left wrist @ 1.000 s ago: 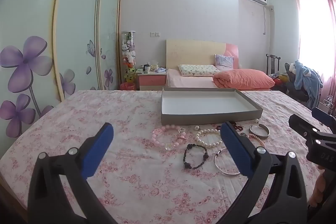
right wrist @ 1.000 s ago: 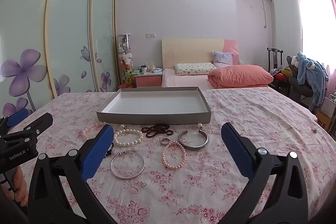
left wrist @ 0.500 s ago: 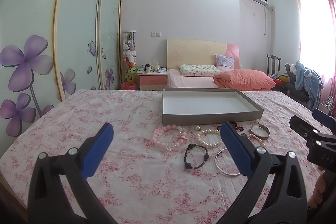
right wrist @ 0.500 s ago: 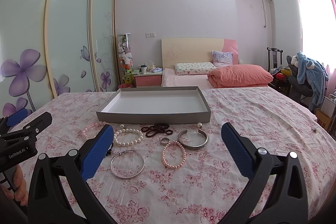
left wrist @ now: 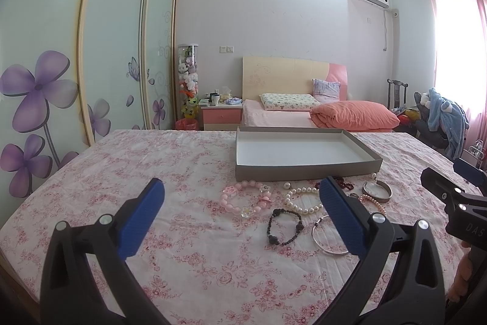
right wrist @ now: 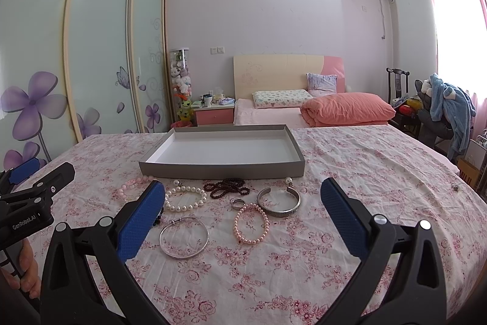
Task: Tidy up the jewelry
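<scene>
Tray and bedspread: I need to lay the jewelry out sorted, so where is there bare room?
The tray is bare inside. The bedspread is free right of the cuff, and left of the pink beads. The strip before the tray is crowded.

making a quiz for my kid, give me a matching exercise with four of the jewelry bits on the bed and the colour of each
Things:
1. thin bangle
2. small pearl bracelet
3. round bead bracelet
4. coiled bead string

Colours:
A. dark red
B. black
C. silver
D. pink

Pairs: 1-C, 2-D, 3-B, 4-A
</scene>
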Action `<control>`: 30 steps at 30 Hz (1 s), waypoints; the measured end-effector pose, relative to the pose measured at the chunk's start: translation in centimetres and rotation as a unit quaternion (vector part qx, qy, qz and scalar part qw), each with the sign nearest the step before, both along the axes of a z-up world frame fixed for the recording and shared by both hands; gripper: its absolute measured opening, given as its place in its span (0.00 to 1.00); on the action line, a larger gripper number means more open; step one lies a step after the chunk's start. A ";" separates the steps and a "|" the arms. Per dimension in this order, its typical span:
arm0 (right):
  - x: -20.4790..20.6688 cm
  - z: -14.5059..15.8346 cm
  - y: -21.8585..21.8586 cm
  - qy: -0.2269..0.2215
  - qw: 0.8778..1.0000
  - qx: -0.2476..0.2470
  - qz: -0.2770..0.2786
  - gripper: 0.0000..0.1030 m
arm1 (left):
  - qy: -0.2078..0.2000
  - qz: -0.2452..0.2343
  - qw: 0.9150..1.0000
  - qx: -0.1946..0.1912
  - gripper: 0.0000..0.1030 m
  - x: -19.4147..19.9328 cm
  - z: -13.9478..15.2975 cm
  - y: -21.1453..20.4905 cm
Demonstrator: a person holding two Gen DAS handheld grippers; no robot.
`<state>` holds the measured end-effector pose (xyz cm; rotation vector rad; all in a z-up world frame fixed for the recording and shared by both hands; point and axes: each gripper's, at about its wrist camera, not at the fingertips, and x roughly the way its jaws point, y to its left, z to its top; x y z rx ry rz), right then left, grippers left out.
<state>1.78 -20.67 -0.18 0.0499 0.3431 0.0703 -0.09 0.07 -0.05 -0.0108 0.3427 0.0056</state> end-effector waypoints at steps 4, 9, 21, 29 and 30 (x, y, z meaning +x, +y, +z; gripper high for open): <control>0.0 0.0 0.0 0.000 1.000 0.000 0.000 0.98 | 0.000 0.000 1.000 0.000 0.96 0.1 -0.2 0.2; 0.0 0.0 0.0 0.000 1.000 0.000 0.000 0.98 | 0.000 0.000 1.000 0.000 0.96 0.1 -0.2 0.1; 0.0 -0.1 -0.1 0.000 1.000 0.000 0.000 0.98 | 0.000 0.001 1.000 0.000 0.96 0.1 -0.2 0.1; 0.0 -0.1 -0.1 0.001 1.000 0.001 0.000 0.98 | 0.001 0.001 1.000 0.000 0.96 0.1 -0.2 0.2; 0.0 -0.1 -0.1 0.001 1.000 0.001 0.000 0.98 | 0.001 0.000 1.000 0.000 0.96 0.1 -0.2 0.2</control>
